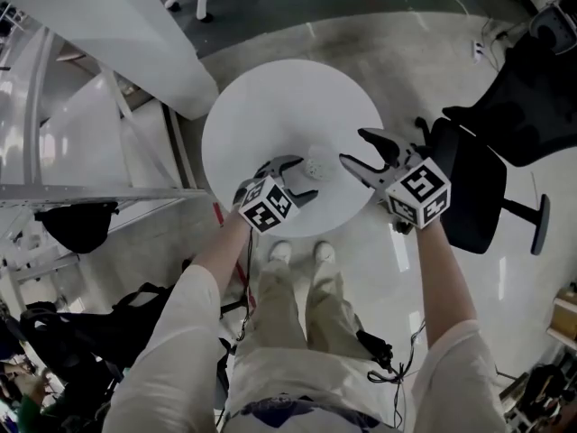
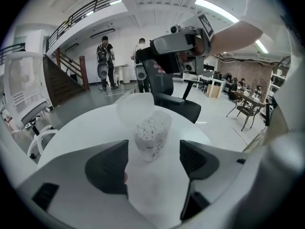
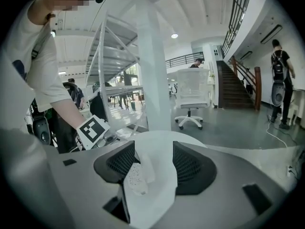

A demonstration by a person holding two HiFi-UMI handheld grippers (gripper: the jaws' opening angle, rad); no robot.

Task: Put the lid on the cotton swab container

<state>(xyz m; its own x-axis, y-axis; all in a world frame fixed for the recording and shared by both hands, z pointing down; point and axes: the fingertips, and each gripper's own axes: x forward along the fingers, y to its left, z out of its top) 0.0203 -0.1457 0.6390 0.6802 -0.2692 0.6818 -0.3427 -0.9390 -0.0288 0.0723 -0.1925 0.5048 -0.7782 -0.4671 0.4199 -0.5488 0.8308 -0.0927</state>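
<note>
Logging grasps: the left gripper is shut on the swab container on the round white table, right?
No. The left gripper view shows the left gripper open, jaws clear of the swab container on the round white table.

We're in what looks like a big open office hall: swivel chairs [image 1: 518, 106] on polished floor [image 1: 433, 61], a staircase [image 3: 236, 87] to a railed mezzanine [image 2: 81, 15], desks [image 2: 245, 97] beyond.
</note>
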